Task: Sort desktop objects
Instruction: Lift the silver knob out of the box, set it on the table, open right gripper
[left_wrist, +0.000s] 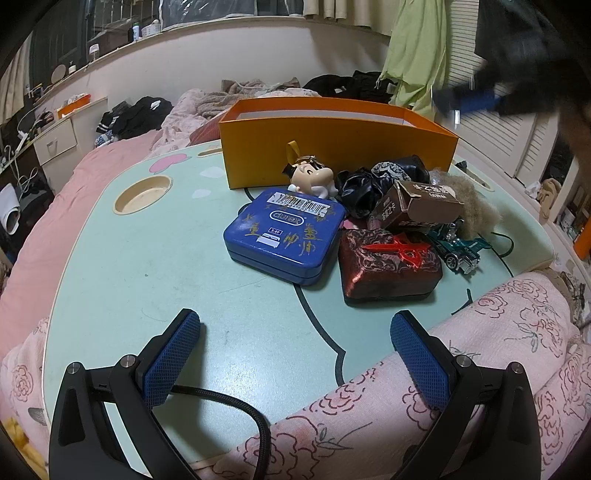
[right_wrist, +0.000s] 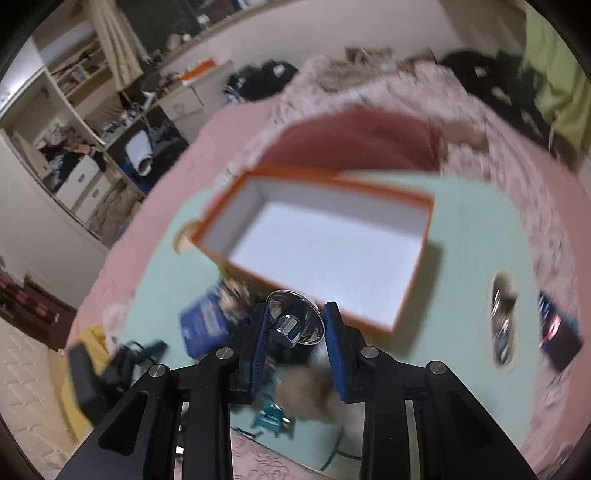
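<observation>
Right gripper (right_wrist: 293, 326) clamped on a shiny chrome funnel-shaped piece (right_wrist: 293, 319) (flared bell with a short cylindrical stub), held between the blue pads, above the near edge of the orange box (right_wrist: 406, 310), white-lined, at 12 o'clock. Left gripper (left_wrist: 295, 345) spread wide, empty, over the mint table (left_wrist: 166, 258). Blue tin (left_wrist: 282, 236) at its 12 o'clock reads "durex"

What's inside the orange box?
Nothing shows inside the orange box: the right wrist view looks down on a bare white floor and walls. Only the strip just inside its near wall is hidden from this angle.
</observation>
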